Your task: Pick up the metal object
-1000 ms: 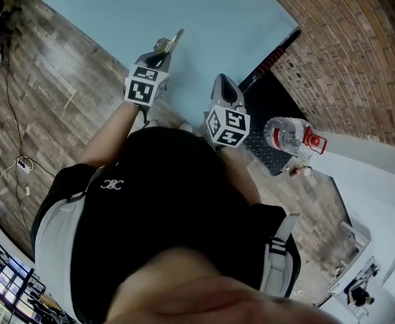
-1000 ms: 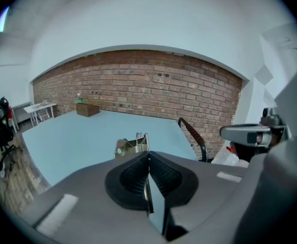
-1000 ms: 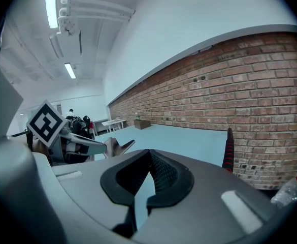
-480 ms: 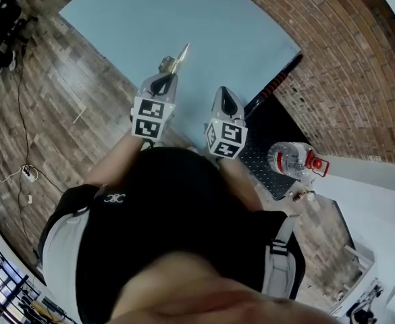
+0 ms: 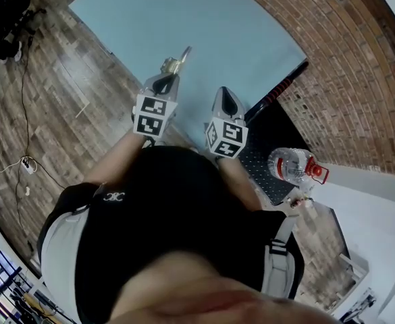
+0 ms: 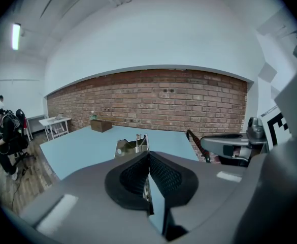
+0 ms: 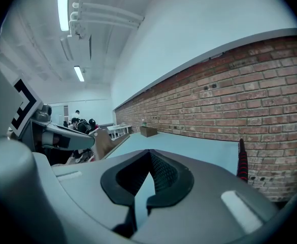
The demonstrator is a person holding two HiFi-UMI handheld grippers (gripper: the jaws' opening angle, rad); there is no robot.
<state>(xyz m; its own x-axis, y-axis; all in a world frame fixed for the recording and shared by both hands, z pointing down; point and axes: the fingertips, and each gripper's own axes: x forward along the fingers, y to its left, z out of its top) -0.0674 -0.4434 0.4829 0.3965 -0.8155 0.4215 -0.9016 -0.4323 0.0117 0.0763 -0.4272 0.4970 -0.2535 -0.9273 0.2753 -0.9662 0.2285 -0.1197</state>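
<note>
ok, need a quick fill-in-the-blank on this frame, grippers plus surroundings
1. The left gripper is shut on the metal object; the right gripper holds ___.
2. The table has a light ___ top.
3. The clear bottle has a ___ cap.
4. The wall beside the table is built of ___.

Missing words: nothing; blue; red; brick

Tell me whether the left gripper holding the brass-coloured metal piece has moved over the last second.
Yes, slightly: the left gripper now sits closer to the light blue table's near edge, drawn back toward the person.
</note>
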